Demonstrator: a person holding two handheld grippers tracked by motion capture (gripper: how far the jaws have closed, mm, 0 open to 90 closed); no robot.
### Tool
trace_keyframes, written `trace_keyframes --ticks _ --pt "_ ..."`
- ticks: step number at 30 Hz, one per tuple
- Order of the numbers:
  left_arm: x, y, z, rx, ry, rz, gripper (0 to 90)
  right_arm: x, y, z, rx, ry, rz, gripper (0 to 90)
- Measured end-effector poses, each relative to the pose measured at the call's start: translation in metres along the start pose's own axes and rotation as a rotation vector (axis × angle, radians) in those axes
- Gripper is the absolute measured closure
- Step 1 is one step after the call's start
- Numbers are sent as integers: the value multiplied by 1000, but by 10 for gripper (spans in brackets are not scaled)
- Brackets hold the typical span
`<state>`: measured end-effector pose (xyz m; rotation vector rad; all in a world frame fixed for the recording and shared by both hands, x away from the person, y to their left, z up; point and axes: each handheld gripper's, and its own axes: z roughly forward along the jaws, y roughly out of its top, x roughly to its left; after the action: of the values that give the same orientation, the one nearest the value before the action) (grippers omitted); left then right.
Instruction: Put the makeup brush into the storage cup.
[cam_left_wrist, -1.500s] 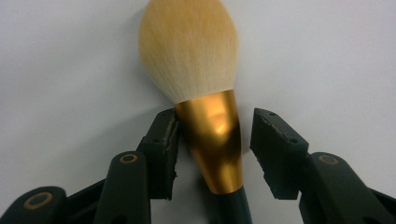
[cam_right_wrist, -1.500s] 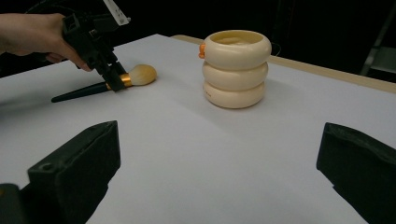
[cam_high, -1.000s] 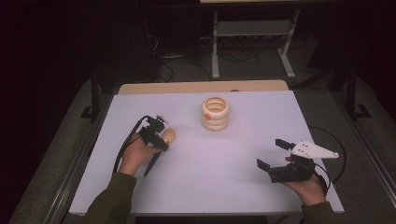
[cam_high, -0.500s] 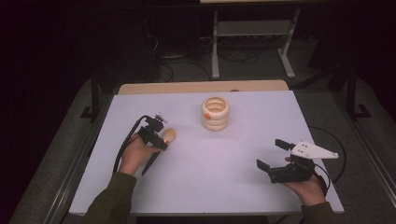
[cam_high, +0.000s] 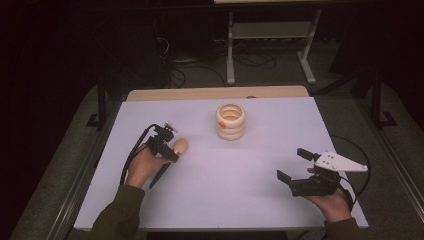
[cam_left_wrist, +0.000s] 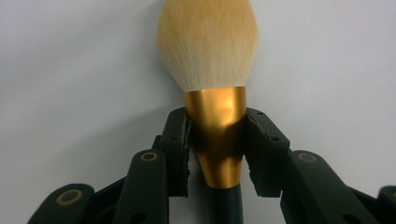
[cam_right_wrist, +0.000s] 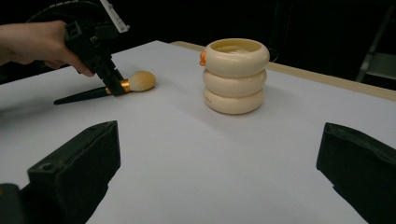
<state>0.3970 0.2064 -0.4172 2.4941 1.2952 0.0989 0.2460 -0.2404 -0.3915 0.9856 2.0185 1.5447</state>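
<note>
**Left claw clamps the brush at its gold collar**

The left claw (cam_high: 169, 148) is clenched on a makeup brush (cam_left_wrist: 212, 70) with a fluffy cream-orange bristle head, a shiny gold metal collar and a slim dark handle. In the left gripper view both black jaws press against the sides of the gold collar, having just been closing onto it; the bristle head sticks out beyond the jaw tips and the dark handle runs back between the jaws toward the hand. In the right gripper view the brush (cam_right_wrist: 126, 84) lies low on the white desk (cam_high: 210, 190), the bristles pointing away from the left claw (cam_right_wrist: 114, 86) and the handle trailing back under the person's left hand (cam_right_wrist: 39, 42).

Ahead of the left claw and off to its right, well apart from the brush, stands a cream-coloured holder (cam_high: 231, 121) shaped like three stacked plastic rings, with a small orange tab on its side and an open top.

The right claw (cam_high: 295, 165) is released: its two jaws stand wide apart with nothing between them, and it is held just above the desk in the person's right hand (cam_high: 332, 202). The ringed holder (cam_right_wrist: 235, 74) is well ahead of it.
</note>
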Motion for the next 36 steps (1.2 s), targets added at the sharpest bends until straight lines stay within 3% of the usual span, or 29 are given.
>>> trace_keyframes --ticks 3,9,13,19,20,23,24,31,32,36 --pt "4 -2 -3 -10 -10 0 630 0 -1 0 5 4 -1 0" --pt "11 -5 -14 -81 -59 -10 630 0 0 0 0 5 -6 0" --pt "13 -8 -19 -90 -70 0 630 0 0 0 5 1 -12 0" --pt "12 -10 -27 -163 -111 -19 631 2 -1 4 19 13 -20 0" --pt "12 -11 -31 -169 -105 6 630 2 -1 5 18 13 -21 0" --pt "10 -12 -34 -198 -118 -9 631 2 0 4 9 14 -15 0" --pt "11 -13 -36 -201 -122 14 631 2 1 4 8 11 -14 0" --pt "10 -17 -46 -301 -152 5 631 1 1 3 9 8 -17 0" --pt "11 -18 -48 -302 -152 25 631 1 1 3 7 8 -17 0" --pt "10 -20 -51 -350 -161 32 631 1 0 4 16 8 -18 0"
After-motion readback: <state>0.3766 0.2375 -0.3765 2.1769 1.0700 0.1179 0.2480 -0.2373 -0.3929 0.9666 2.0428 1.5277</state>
